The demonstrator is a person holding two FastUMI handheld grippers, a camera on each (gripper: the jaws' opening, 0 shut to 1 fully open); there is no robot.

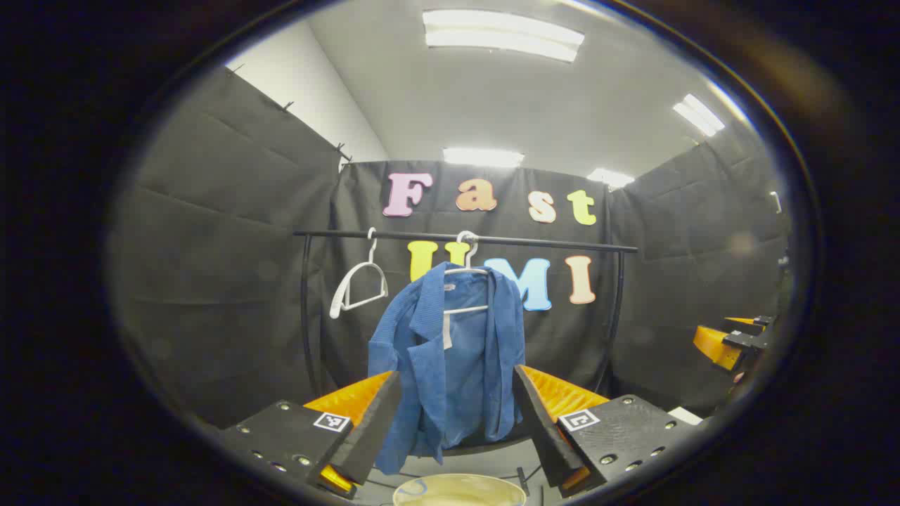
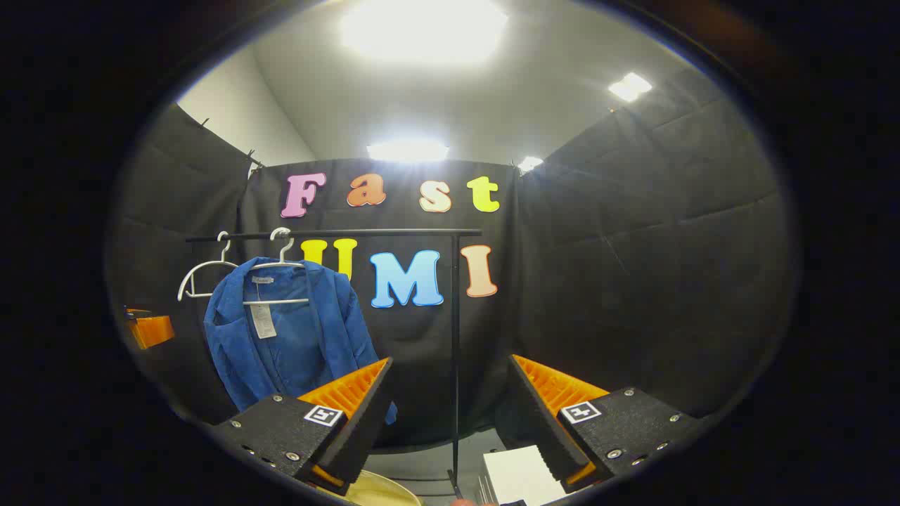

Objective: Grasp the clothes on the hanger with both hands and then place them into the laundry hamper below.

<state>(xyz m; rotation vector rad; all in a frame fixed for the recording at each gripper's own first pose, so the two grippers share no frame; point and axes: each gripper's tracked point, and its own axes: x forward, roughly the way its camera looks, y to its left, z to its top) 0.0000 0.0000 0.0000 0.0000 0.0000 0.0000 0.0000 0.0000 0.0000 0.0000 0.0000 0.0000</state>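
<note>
Both grippers, left (image 1: 457,414) and right (image 2: 450,414), are holding their fingers spread wide, gripping nothing. The blue jacket (image 1: 450,351) is hanging on a white hanger (image 1: 466,270) at twelve o'clock, the hamper (image 1: 458,490) sitting at six. It looks soft and light; pinching each shoulder seems wisest.

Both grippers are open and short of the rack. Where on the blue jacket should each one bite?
Judging by its hang, take the blue jacket at its two shoulders, coming straight from the front. It drapes open over the white hanger, so each shoulder offers a fabric fold to pinch.
</note>
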